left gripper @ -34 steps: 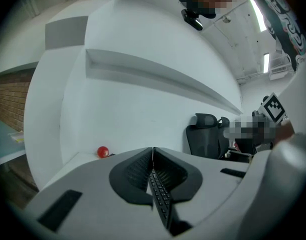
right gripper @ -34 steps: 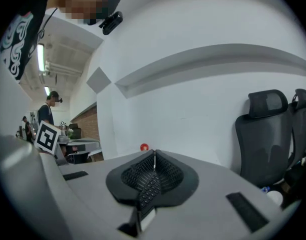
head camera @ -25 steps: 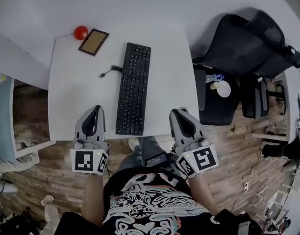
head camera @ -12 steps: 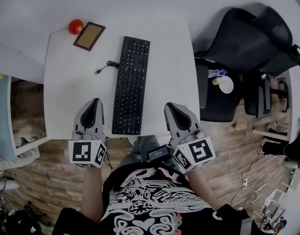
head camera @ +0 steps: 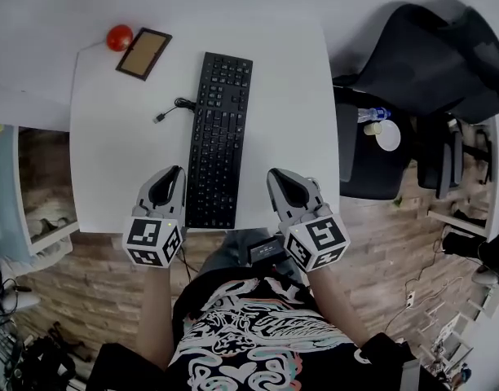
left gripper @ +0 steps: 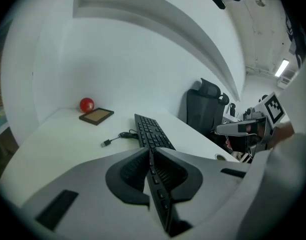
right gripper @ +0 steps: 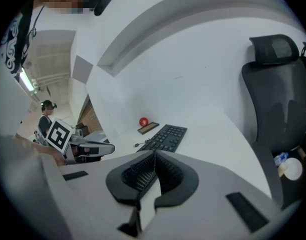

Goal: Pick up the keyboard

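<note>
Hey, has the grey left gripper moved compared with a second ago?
Yes. The grey left gripper has shifted towards the black keyboard: the strip of white table between them has narrowed almost to nothing.

Black keyboard (head camera: 220,137), white table (head camera: 119,157), red ball (head camera: 119,37) perhaps
</note>
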Demonstrator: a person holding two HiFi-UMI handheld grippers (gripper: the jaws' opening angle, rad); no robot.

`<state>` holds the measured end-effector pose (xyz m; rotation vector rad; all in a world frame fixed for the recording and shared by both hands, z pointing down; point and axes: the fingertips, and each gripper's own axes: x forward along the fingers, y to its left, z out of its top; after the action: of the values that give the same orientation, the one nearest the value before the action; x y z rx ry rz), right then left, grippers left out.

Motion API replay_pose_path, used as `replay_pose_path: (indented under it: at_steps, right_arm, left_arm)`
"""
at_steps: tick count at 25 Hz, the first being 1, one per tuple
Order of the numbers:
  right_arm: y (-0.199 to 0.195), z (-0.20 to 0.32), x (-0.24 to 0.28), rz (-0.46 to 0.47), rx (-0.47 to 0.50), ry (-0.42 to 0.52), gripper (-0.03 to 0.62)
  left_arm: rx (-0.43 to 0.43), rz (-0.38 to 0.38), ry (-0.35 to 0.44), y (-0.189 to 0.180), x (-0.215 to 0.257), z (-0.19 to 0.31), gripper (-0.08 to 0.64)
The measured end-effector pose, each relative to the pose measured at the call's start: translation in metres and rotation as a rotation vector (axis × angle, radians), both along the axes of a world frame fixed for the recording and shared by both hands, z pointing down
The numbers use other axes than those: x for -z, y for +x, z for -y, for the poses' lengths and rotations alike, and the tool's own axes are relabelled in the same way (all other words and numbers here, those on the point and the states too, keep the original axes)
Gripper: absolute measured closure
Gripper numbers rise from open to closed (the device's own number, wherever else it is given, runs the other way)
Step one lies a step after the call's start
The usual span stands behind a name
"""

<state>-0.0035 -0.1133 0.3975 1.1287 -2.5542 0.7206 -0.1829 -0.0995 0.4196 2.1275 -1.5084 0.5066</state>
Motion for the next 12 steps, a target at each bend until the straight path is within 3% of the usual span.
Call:
replay_pose_path:
  at_steps: [4, 10, 11, 12]
  right_arm:
    - [-0.012, -0.001, -0.038, 0.027, 0.049, -0.151, 0.563]
    - [-0.027, 0.001, -0.080, 0.117, 0.055, -0.330, 0.558]
    - [-0.029, 0.000, -0.085, 0.129, 0.063, -0.363, 0.541]
    - [-0.033, -0.002, -0.091, 0.142, 0.074, -0.401, 0.480]
  left_arm:
    - [-0.042, -0.013, -0.144, 0.007, -0.037, -0.003, 0.538]
    - [-0.048, -0.032, -0.234, 0.005, -0.064, -0.002, 0.531]
    - [-0.051, -0.052, -0.249, 0.007, -0.067, -0.001, 0.484]
    - [-0.055, -0.080, -0.264, 0.009, -0.069, 0.000, 0.426]
